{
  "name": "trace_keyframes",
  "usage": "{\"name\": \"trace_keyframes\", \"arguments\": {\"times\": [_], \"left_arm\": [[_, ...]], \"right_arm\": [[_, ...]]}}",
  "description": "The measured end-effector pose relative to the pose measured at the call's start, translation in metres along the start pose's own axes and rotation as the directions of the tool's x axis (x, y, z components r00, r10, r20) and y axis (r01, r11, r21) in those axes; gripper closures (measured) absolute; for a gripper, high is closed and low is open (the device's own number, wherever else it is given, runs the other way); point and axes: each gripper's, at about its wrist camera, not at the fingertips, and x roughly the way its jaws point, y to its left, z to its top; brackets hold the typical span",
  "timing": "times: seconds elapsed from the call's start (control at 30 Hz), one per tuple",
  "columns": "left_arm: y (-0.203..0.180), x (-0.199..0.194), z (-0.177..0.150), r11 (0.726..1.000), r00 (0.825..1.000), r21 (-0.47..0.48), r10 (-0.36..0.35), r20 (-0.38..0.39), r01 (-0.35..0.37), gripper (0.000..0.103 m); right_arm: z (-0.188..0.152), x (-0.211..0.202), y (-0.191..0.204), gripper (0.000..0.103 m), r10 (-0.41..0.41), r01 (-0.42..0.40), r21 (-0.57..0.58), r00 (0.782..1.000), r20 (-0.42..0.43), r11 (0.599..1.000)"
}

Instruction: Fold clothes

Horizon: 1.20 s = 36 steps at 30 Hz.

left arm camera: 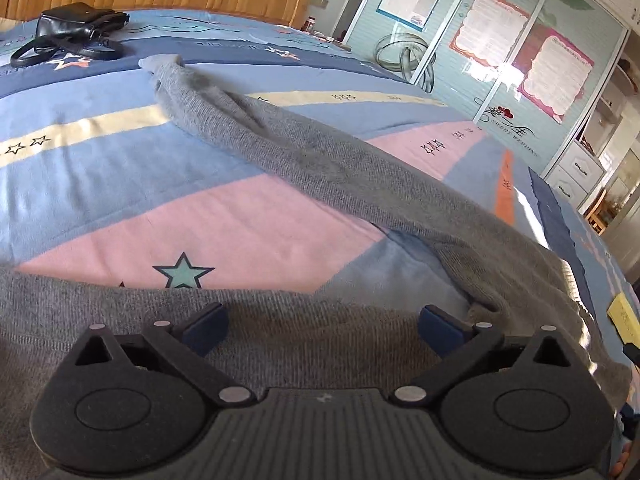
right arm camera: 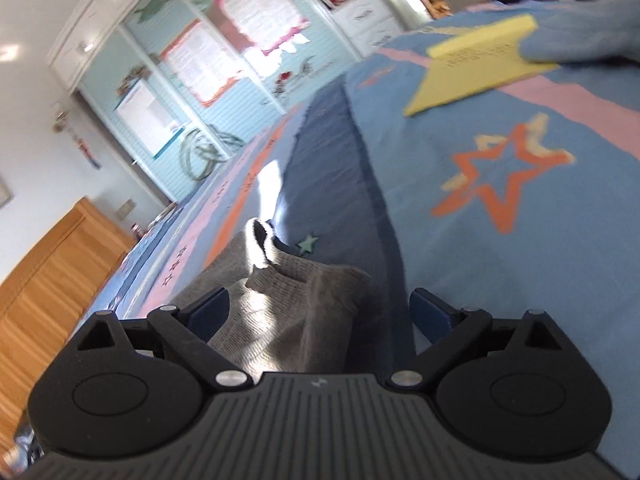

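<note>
A grey knitted sweater [left arm camera: 304,160] lies spread on the bed, one sleeve stretched away toward the headboard. My left gripper [left arm camera: 322,326] hovers open just over the sweater's near edge, its blue pads wide apart with knit fabric beneath them. In the right wrist view, a bunched grey part of the sweater [right arm camera: 292,304] lies between the wide-spread fingers of my right gripper [right arm camera: 320,312], which is open and tilted sideways. Whether the pads touch the cloth cannot be told.
The bed sheet [left arm camera: 160,208] is blue, pink and cream with star prints. A black handbag [left arm camera: 72,30] sits near the wooden headboard. A yellow pad [right arm camera: 480,64] lies on the sheet by a light blue cloth [right arm camera: 588,28]. Sliding wardrobe doors [left arm camera: 500,40] stand beyond the bed.
</note>
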Motion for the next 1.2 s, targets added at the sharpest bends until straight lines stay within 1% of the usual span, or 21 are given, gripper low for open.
{"name": "trace_keyframes", "arguments": {"times": [0.07, 0.13, 0.2, 0.27, 0.3, 0.33, 0.37, 0.43, 0.53, 0.57, 0.6, 0.63, 0.7, 0.73, 0.83, 0.87, 0.93, 1.07, 1.2], "left_arm": [[0.001, 0.002, 0.003, 1.000, 1.000, -0.003, -0.015, 0.000, 0.015, 0.001], [0.005, 0.006, 0.006, 1.000, 1.000, -0.025, -0.019, -0.004, 0.018, 0.001], [0.006, 0.010, 0.008, 0.999, 1.000, -0.037, -0.021, -0.010, 0.020, 0.001], [0.006, 0.011, 0.009, 0.999, 1.000, -0.043, -0.023, -0.010, 0.023, 0.001], [0.007, 0.011, 0.010, 0.999, 1.000, -0.048, -0.026, -0.012, 0.025, 0.001], [0.007, 0.011, 0.011, 0.998, 1.000, -0.053, -0.029, -0.012, 0.028, 0.001], [0.008, 0.011, 0.011, 0.998, 0.999, -0.060, -0.032, -0.013, 0.031, 0.001], [0.009, 0.012, 0.014, 0.997, 0.999, -0.075, -0.038, -0.018, 0.036, 0.001], [0.010, 0.011, 0.016, 0.995, 0.999, -0.088, -0.040, -0.025, 0.037, 0.001], [0.009, 0.010, 0.015, 0.996, 0.999, -0.087, -0.038, -0.023, 0.035, 0.001], [0.008, 0.010, 0.015, 0.996, 0.999, -0.085, -0.035, -0.024, 0.033, 0.001], [0.006, 0.010, 0.015, 0.996, 0.999, -0.080, -0.037, -0.030, 0.035, 0.001], [0.002, 0.010, 0.014, 0.997, 0.998, -0.063, -0.054, -0.043, 0.051, 0.001], [-0.001, 0.010, 0.014, 0.996, 0.996, -0.051, -0.078, -0.047, 0.076, 0.001], [-0.010, 0.008, 0.013, 0.987, 0.984, -0.014, -0.162, -0.072, 0.161, 0.001], [-0.013, 0.007, 0.013, 0.983, 0.979, -0.002, -0.186, -0.080, 0.186, 0.001], [-0.018, 0.007, 0.011, 0.974, 0.970, 0.019, -0.223, -0.092, 0.226, 0.001], [-0.021, 0.008, 0.009, 0.960, 0.956, 0.038, -0.271, -0.112, 0.276, 0.001], [-0.026, 0.015, 0.004, 0.956, 0.951, 0.064, -0.275, -0.139, 0.286, 0.001]], "right_arm": [[0.005, 0.008, 0.006, 0.006, 0.002, -0.003, -0.059, 0.999, -0.032, 0.998], [0.007, 0.015, 0.013, 0.006, -0.004, -0.004, -0.126, 0.998, -0.067, 0.992], [0.008, 0.019, 0.028, 0.007, -0.040, 0.017, -0.210, 0.993, -0.107, 0.978], [0.007, 0.023, 0.040, 0.020, -0.069, 0.030, -0.265, 0.987, -0.142, 0.964], [0.006, 0.024, 0.044, 0.041, -0.091, 0.045, -0.285, 0.984, -0.154, 0.958], [0.006, 0.025, 0.049, 0.078, -0.114, 0.060, -0.304, 0.980, -0.165, 0.951], [0.005, 0.027, 0.050, 0.090, -0.130, 0.069, -0.310, 0.975, -0.180, 0.948], [0.002, 0.026, 0.054, 0.090, -0.151, 0.083, -0.330, 0.971, -0.183, 0.940], [-0.003, 0.023, 0.075, 0.092, -0.221, 0.134, -0.445, 0.964, -0.150, 0.885], [-0.005, 0.025, 0.085, 0.092, -0.265, 0.166, -0.524, 0.957, -0.119, 0.836], [-0.012, 0.023, 0.100, 0.093, -0.318, 0.203, -0.635, 0.945, -0.072, 0.745], [-0.020, 0.020, 0.116, 0.094, -0.365, 0.236, -0.734, 0.931, -0.017, 0.637], [-0.038, 0.013, 0.138, 0.095, -0.414, 0.282, -0.858, 0.906, 0.090, 0.429], [-0.042, 0.006, 0.144, 0.095, -0.424, 0.298, -0.881, 0.897, 0.127, 0.367], [-0.036, -0.020, 0.137, 0.094, -0.458, 0.334, -0.878, 0.876, 0.154, 0.344], [-0.037, -0.029, 0.131, 0.094, -0.477, 0.348, -0.881, 0.863, 0.167, 0.321], [-0.032, -0.043, 0.120, 0.094, -0.488, 0.365, -0.845, 0.860, 0.147, 0.390], [-0.023, -0.072, 0.097, 0.094, -0.504, 0.397, -0.753, 0.858, 0.102, 0.524], [-0.014, -0.101, 0.074, 0.092, -0.512, 0.424, -0.639, 0.857, 0.054, 0.642]]}}
